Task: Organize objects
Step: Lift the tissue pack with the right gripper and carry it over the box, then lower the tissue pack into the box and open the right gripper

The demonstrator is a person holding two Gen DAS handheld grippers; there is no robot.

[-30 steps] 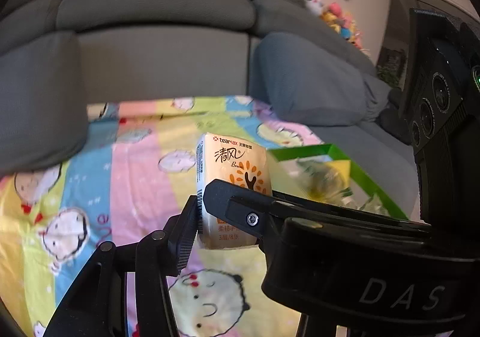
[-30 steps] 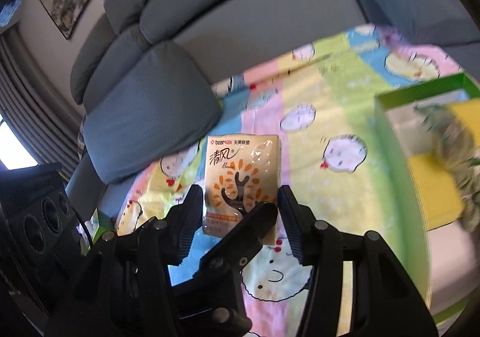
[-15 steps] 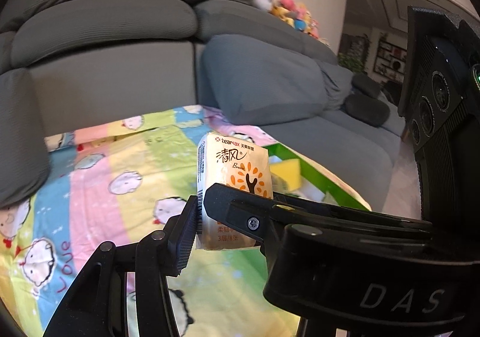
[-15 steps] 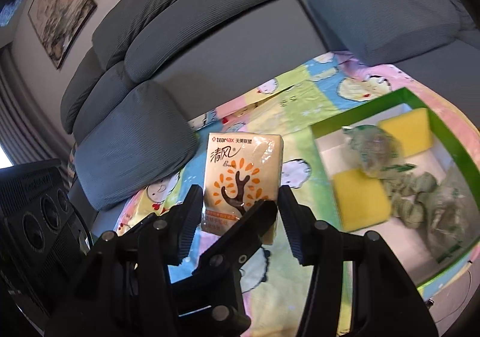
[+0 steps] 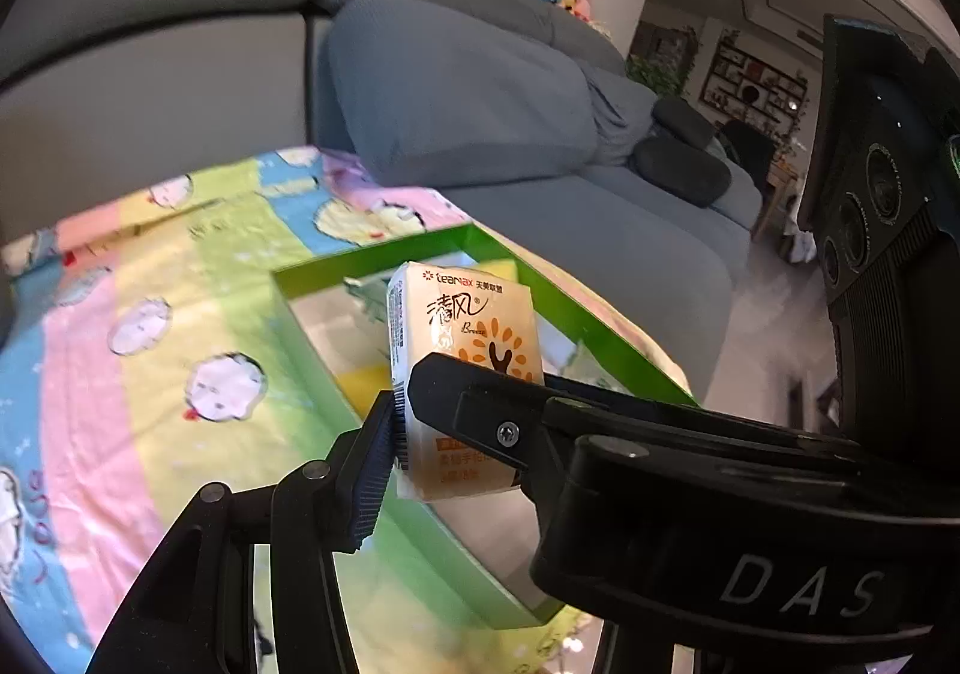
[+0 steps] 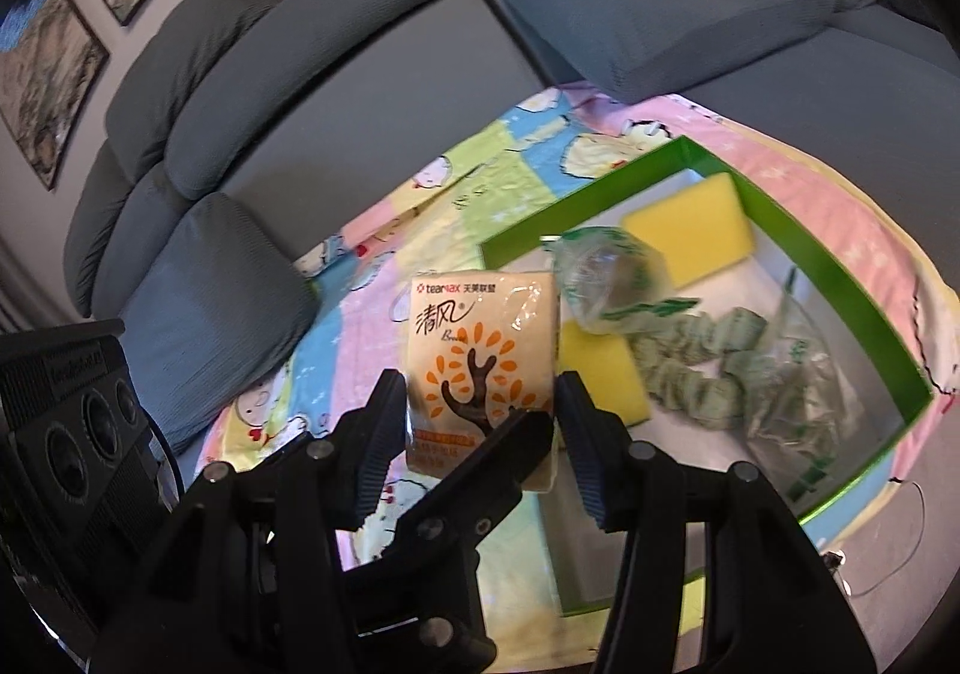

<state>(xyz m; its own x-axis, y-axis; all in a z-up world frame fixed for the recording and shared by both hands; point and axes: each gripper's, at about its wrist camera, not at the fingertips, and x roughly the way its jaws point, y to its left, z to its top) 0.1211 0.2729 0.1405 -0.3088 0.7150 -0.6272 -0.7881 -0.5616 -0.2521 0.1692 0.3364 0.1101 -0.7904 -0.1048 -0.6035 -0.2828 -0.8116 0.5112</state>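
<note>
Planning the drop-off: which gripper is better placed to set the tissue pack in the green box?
Probably right: the right gripper pinches the tissue pack by both sides, with the green box open just ahead. The left gripper shows only one pad touching.

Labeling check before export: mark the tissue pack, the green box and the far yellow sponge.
tissue pack (image 6: pixel 480 350): right wrist view, on the printed orange tree on its front.
green box (image 6: pixel 840 308): right wrist view, on its right wall.
far yellow sponge (image 6: pixel 690 224): right wrist view, on its top face.

Left claw (image 5: pixel 402 422) clamped; right claw (image 6: pixel 480 416) clamped
</note>
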